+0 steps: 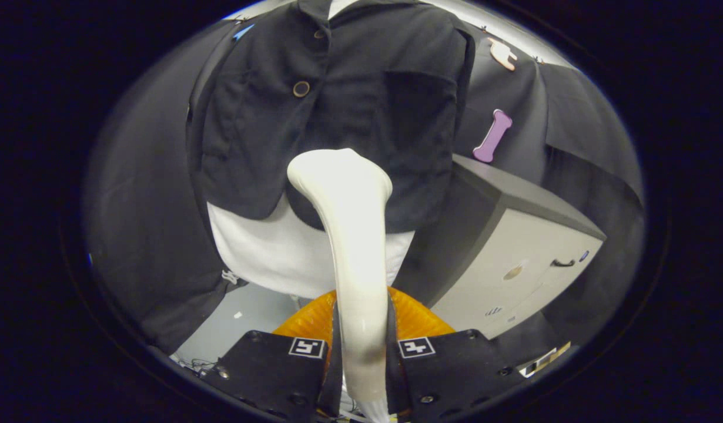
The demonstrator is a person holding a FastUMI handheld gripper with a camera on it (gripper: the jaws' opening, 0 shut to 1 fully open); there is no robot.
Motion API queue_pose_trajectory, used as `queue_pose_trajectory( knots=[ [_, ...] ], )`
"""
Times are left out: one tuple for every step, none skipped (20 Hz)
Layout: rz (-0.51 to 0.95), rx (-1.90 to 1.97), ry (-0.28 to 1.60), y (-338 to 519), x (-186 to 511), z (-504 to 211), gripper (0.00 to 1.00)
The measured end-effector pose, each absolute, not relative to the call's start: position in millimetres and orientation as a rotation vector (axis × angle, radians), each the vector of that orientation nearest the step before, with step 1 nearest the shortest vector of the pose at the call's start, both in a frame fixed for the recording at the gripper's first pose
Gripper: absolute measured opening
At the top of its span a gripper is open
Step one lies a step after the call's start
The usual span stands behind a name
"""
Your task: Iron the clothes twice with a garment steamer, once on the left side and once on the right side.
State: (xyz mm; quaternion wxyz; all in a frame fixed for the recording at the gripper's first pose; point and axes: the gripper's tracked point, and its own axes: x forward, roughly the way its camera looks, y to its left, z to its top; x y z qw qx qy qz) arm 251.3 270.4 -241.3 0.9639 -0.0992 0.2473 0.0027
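dim, even light; sharp centre, strong fisheye bending at edges.

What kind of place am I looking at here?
Probably a staged test booth: a black jacket hangs before a dark cloth wall, a cabinet alongside, and the tongs grip a garment steamer.

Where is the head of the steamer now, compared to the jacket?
In the gripper view, the garment steamer is clamped between the fingers of the gripper, and its head sits just ahead at the lower hem of the black jacket.
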Motion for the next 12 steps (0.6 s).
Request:
queue_pose_trajectory(
  knots=[
    [0.008, -0.202, 0.506, 269, 249, -245, 0.32],
    [0.015, -0.195, 0.500, 270, 249, -246, 0.32],
    [0.021, -0.185, 0.491, 271, 249, -243, 0.32],
    [0.032, -0.168, 0.467, 273, 249, -237, 0.32],
    [0.044, -0.155, 0.438, 276, 249, -227, 0.32],
    [0.054, -0.146, 0.403, 279, 246, -212, 0.32],
    [0.066, -0.135, 0.367, 284, 243, -195, 0.32],
    [0.077, -0.123, 0.331, 291, 237, -177, 0.32],
    [0.091, -0.110, 0.295, 301, 233, -156, 0.32],
    [0.108, -0.099, 0.258, 311, 229, -136, 0.32],
    [0.124, -0.091, 0.220, 321, 227, -113, 0.32],
    [0.143, -0.092, 0.184, 329, 225, -93, 0.32]
  ],
)
